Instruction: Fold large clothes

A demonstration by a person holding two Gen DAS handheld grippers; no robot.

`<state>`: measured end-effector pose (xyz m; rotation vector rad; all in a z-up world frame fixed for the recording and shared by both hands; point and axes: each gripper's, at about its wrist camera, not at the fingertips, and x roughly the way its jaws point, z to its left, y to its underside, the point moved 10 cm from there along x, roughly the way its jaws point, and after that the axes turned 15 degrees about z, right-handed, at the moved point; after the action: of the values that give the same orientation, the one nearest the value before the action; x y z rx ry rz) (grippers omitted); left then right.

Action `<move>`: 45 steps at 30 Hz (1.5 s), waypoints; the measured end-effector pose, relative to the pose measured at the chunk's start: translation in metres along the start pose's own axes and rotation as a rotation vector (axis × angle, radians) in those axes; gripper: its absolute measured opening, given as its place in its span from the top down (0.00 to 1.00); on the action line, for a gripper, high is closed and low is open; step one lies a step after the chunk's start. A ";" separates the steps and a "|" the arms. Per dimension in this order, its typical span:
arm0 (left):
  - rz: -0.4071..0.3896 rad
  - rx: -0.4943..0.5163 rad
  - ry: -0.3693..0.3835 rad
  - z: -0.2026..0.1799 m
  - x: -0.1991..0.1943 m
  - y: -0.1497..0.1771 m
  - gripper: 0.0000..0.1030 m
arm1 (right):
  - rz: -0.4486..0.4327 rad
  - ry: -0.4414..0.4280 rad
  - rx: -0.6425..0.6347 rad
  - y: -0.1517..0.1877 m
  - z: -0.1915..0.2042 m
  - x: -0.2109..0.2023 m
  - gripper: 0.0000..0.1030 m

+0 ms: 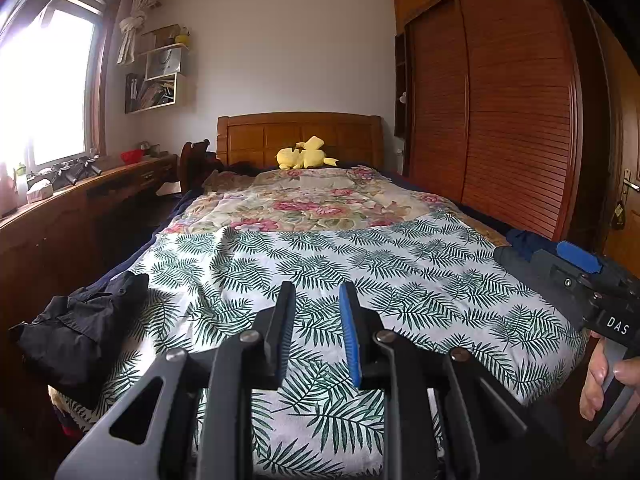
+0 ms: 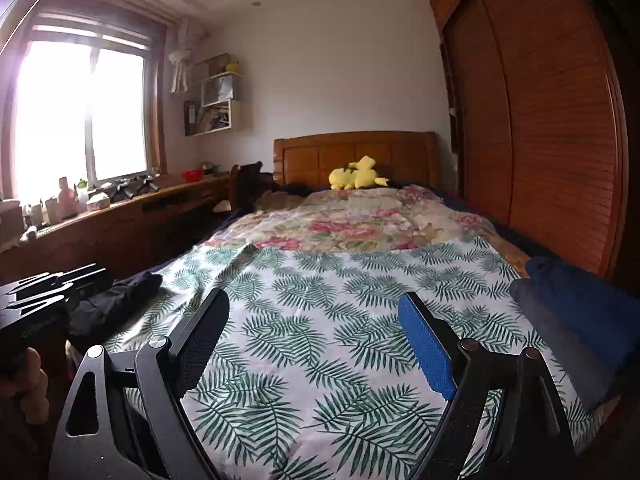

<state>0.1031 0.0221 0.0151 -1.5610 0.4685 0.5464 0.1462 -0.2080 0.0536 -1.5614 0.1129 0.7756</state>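
I have both grippers hovering over the near end of the bed, and neither one holds anything. The left gripper (image 1: pixel 318 300) has its fingers drawn fairly close but with a clear gap between them, only the leaf-print sheet (image 1: pixel 360 280) showing through. The right gripper (image 2: pixel 312 320) has its fingers spread wide, also over bare sheet.

The clothes sit at the two sides. A crumpled black garment (image 1: pixel 76 328) lies on the near left edge of the bed, well apart from both grippers. On the right edge there is a stack of dark blue and grey clothes (image 2: pixel 580 320), which looks folded already, though I cannot tell for certain.

So I judge the step in hand to be fetching the black garment and spreading it flat. To do it well, I would open the left fingers wider before reaching, pinch a single layer at a collar or hem rather than the whole bunch, and drag it onto the open middle of the sheet. Then the right gripper takes the opposite edge so the cloth pulls flat, clear of the stack on the right.
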 end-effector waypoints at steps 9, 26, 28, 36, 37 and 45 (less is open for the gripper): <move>0.003 0.002 0.005 -0.003 0.004 0.002 0.79 | 0.000 0.004 -0.001 0.001 -0.001 0.001 0.14; -0.001 0.005 -0.002 -0.001 0.001 0.003 0.79 | 0.004 0.010 0.012 0.008 -0.009 0.005 0.14; -0.004 0.006 -0.003 -0.002 0.000 0.004 0.79 | 0.004 0.011 0.013 0.008 -0.009 0.006 0.14; -0.005 0.005 -0.004 -0.002 -0.001 0.005 0.78 | 0.002 0.010 0.010 0.008 -0.009 0.005 0.14; -0.005 0.006 -0.004 -0.002 -0.001 0.005 0.78 | 0.001 0.010 0.010 0.007 -0.009 0.004 0.14; -0.007 0.006 -0.006 -0.003 -0.002 0.005 0.78 | -0.011 0.008 0.007 0.005 -0.008 -0.002 0.14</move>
<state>0.0984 0.0184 0.0122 -1.5547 0.4593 0.5439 0.1455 -0.2171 0.0503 -1.5574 0.1130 0.7597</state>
